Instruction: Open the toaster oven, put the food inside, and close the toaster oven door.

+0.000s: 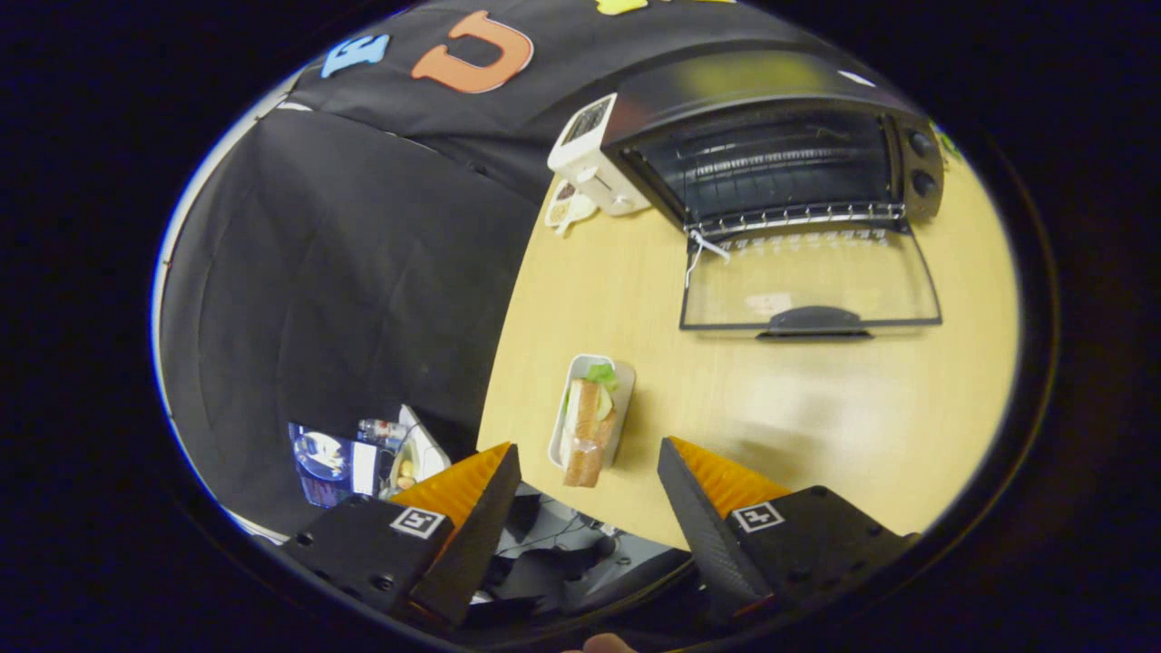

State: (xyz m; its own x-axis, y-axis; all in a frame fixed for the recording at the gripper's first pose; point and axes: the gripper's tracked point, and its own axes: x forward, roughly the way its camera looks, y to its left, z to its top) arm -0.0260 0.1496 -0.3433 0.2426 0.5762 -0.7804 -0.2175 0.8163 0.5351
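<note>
We hold the gripper (590, 458) above the table's (816, 408) near edge, its fingers spread wide and gripping nothing. The sandwich (588, 426) lies in a white tray (624, 385) just ahead of them, by the table's left edge. At the far edge stands the oven (771, 150), its glass door (807, 281) folded down flat. A white toaster (590, 154) sits touching its left side.

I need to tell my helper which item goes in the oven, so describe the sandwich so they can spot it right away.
On the wooden table, in front of the open toaster oven, a sandwich lies in a small white tray near the table's edge, just ahead of the open gripper. It is the only food with bread and green lettuce.
</note>
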